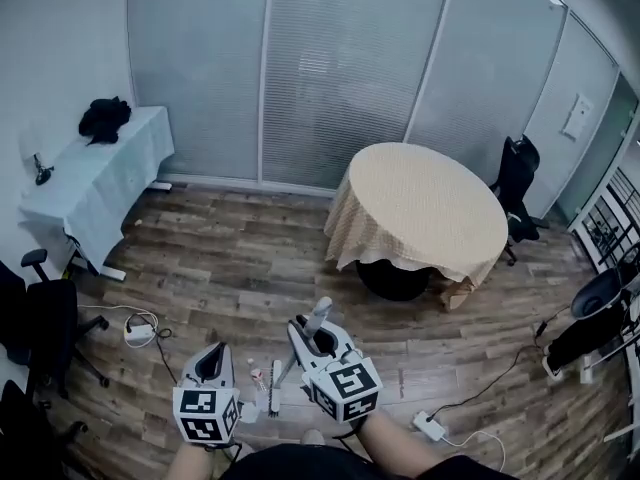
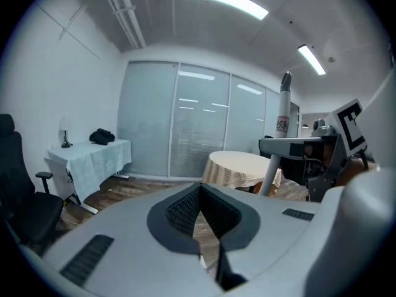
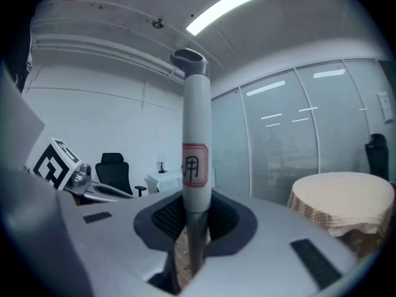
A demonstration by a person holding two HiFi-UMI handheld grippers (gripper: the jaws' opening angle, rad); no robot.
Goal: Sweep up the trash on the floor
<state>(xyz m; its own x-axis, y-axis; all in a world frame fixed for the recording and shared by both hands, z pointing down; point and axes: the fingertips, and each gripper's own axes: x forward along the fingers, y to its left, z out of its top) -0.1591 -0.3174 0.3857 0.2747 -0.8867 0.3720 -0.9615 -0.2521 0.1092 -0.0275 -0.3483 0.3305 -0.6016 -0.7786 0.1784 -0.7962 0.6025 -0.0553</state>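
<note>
Grey broom handle (image 3: 197, 135) stands upright, top up, clamped in right claw (image 3: 192, 224); left claw (image 2: 199, 212) closed, empty.

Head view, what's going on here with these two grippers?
A person holds a gripper in each hand. The right gripper is shut on a broom handle, with the brush head down on the wood floor beside small litter. The left gripper is shut, holding nothing visible.

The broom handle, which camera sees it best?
The right gripper view: the broom handle fills the middle, clamped in the right gripper. The left gripper view shows it small, at right; the head view, only a stub.
</note>
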